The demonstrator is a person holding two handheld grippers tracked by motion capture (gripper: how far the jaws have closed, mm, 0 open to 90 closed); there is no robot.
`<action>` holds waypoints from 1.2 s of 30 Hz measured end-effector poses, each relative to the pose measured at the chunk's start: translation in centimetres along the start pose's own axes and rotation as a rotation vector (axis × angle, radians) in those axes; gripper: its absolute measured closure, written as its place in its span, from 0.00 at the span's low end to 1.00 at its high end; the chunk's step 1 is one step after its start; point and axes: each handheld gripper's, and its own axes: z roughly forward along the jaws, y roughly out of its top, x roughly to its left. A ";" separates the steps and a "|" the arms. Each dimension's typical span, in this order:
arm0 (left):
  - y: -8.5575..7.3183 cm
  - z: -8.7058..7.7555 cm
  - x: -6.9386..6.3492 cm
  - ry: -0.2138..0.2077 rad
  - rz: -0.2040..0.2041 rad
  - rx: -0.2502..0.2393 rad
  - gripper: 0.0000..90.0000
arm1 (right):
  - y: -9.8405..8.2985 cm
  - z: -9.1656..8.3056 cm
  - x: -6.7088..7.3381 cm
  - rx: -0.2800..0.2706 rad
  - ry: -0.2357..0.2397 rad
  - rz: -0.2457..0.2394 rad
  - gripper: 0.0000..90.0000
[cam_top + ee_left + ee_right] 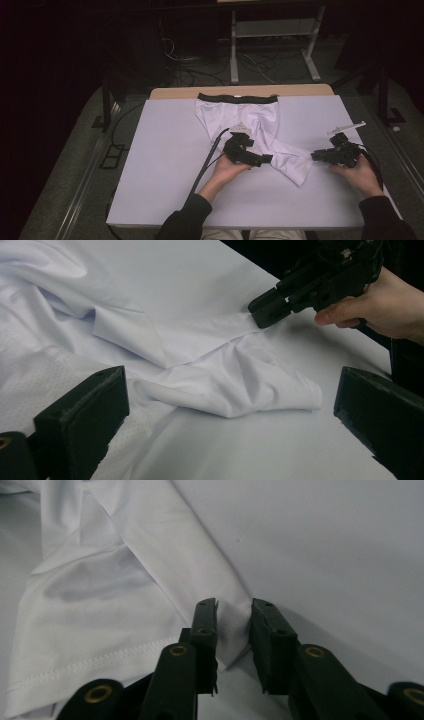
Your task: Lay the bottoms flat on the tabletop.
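Note:
A white garment [250, 117] with a black waistband [237, 97] lies spread on the white table [165, 150], its lower part twisted into a folded leg [235, 390] pointing to the near right. My left gripper [267, 159] hovers over that folded leg, jaws wide open with nothing between them [230, 405]. My right gripper [316, 156] sits at the leg's right edge. Its jaws stand narrowly apart [234, 615], straddling a hemmed corner of the fabric [232, 635] that lies flat on the table. From the left gripper view the right gripper [265, 310] touches that corner.
A wooden board edge [240, 91] shows behind the white table cover. A metal-legged stand [272, 45] and loose cables [200, 70] are on the dark floor beyond. Bare table surface lies left of the garment and along the near edge.

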 end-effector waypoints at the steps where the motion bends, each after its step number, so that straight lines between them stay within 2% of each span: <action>1: -0.1 0.1 -0.1 -0.005 -0.004 -0.002 0.03 | 0.0 0.0 0.0 0.002 0.003 0.004 0.86; 3: -0.2 0.4 -0.2 -0.019 -0.010 0.003 0.04 | 0.0 0.1 0.0 0.008 0.022 0.016 0.94; 5: -0.4 0.8 -0.4 -0.041 -0.011 0.021 0.08 | 0.1 0.1 0.1 0.016 0.032 0.041 0.96; 8: -0.8 1.6 -1.1 -0.049 0.007 0.059 0.10 | 0.0 0.1 -0.3 0.015 0.063 0.101 0.97; 14: -1.4 3.9 -3.4 -0.071 0.066 0.091 0.18 | 0.0 0.1 -0.6 0.018 0.103 0.137 0.97; 18: -1.8 5.3 -5.2 -0.077 0.141 0.104 0.26 | 0.0 0.1 -0.7 0.021 0.117 0.146 0.97; 23: -2.3 6.7 -6.8 -0.098 0.200 0.122 0.35 | 0.0 0.0 -0.8 0.010 0.131 0.165 0.97; 25: -2.4 7.3 -7.2 -0.088 0.218 0.138 0.37 | 0.0 -0.1 -0.9 0.001 0.136 0.176 0.97; 27: -2.5 7.9 -7.4 -0.060 0.230 0.144 0.37 | 0.0 -0.2 -1.0 -0.007 0.139 0.181 0.97; 32: -2.3 9.3 -7.8 -0.018 0.217 0.136 0.40 | 0.0 -0.5 -1.1 -0.022 0.139 0.200 0.97; 35: -2.1 10.3 -8.4 0.027 0.255 0.172 0.49 | -0.1 -0.6 -1.2 -0.030 0.141 0.210 0.97; 36: -2.0 10.5 -8.5 0.035 0.258 0.183 0.55 | -0.1 -0.6 -1.2 -0.032 0.139 0.211 0.97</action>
